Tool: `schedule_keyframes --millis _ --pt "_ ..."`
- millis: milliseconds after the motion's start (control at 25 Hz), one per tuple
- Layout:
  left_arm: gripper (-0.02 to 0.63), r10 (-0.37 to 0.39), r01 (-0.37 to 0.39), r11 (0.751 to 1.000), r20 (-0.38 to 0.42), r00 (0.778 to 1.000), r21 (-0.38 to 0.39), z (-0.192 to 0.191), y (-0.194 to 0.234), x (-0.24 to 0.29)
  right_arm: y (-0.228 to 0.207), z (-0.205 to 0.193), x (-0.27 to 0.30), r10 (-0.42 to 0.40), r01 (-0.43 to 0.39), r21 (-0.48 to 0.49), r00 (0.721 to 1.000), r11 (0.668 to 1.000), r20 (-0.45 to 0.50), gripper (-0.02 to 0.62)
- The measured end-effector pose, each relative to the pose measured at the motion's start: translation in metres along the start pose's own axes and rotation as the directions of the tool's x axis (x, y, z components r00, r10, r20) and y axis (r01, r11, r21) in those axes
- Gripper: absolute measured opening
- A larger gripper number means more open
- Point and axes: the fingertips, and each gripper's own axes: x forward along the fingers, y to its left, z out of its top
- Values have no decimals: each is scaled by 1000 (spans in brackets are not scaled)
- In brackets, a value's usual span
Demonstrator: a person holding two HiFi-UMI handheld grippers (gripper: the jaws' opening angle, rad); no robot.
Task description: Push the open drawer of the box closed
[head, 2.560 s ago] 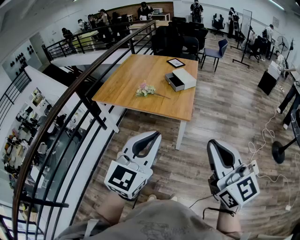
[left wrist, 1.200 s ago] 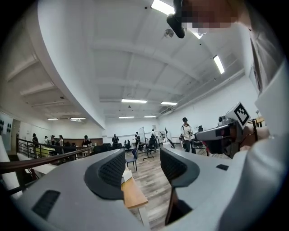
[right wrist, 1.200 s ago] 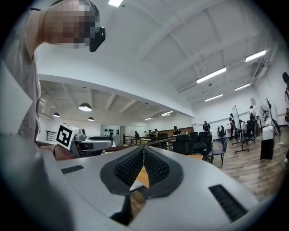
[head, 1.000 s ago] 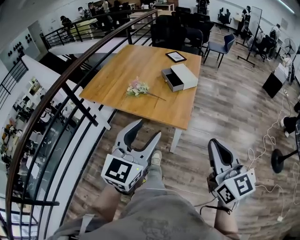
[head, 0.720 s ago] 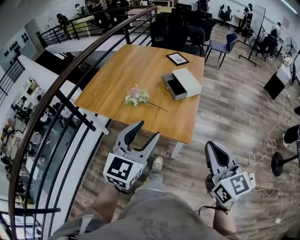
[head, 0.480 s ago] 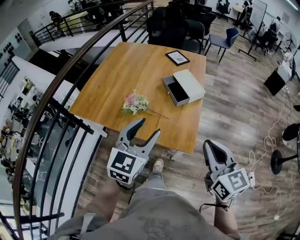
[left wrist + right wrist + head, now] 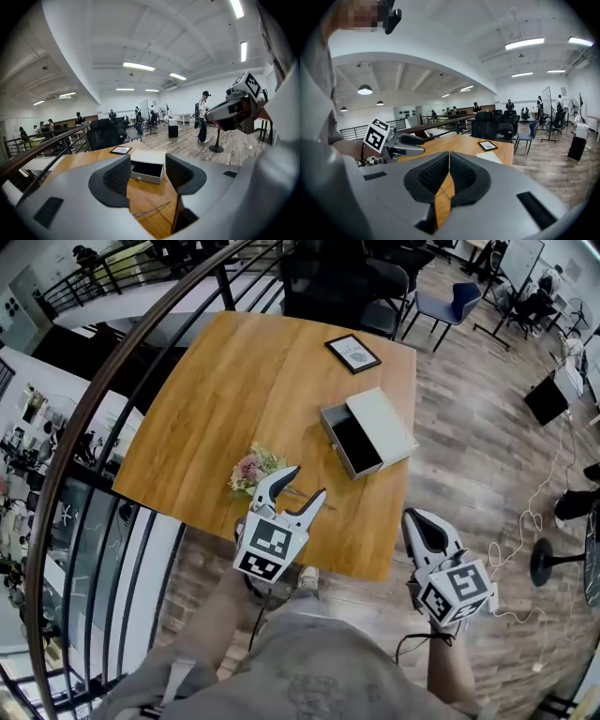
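Drawer open, jutting from box. Left gripper jaws wide, empty, well short of it; right gripper jaws pressed together. Best to meet drawer front square, push straight in.

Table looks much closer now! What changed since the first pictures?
The person walked up to the table. The left gripper moved forward over its near edge beside the flowers, and its fingers opened; they hold nothing. The right gripper stayed shut, off the table's edge. Nothing was grabbed. The box still has its drawer open, and the flowers and picture frame have not moved.
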Motion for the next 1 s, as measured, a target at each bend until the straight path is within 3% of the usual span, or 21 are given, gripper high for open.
schedule_keyframes --millis 200,480,840,1000 --pt "245 -52 57 997 -110 993 45 -25 19 58 -28 -8 44 -11 12 11 997 1000 -71 32" --pt "224 -119 146 984 -234 965 100 -66 31 123 -50 -26 86 -25 29 26 989 999 -143 32" --pt "192 -163 195 979 -345 924 61 -112 31 187 -87 -52 117 -20 38 83 977 996 -212 32" --pt "190 -186 223 974 -416 890 42 -152 15 189 -80 -79 119 4 15 85 974 996 -225 32"
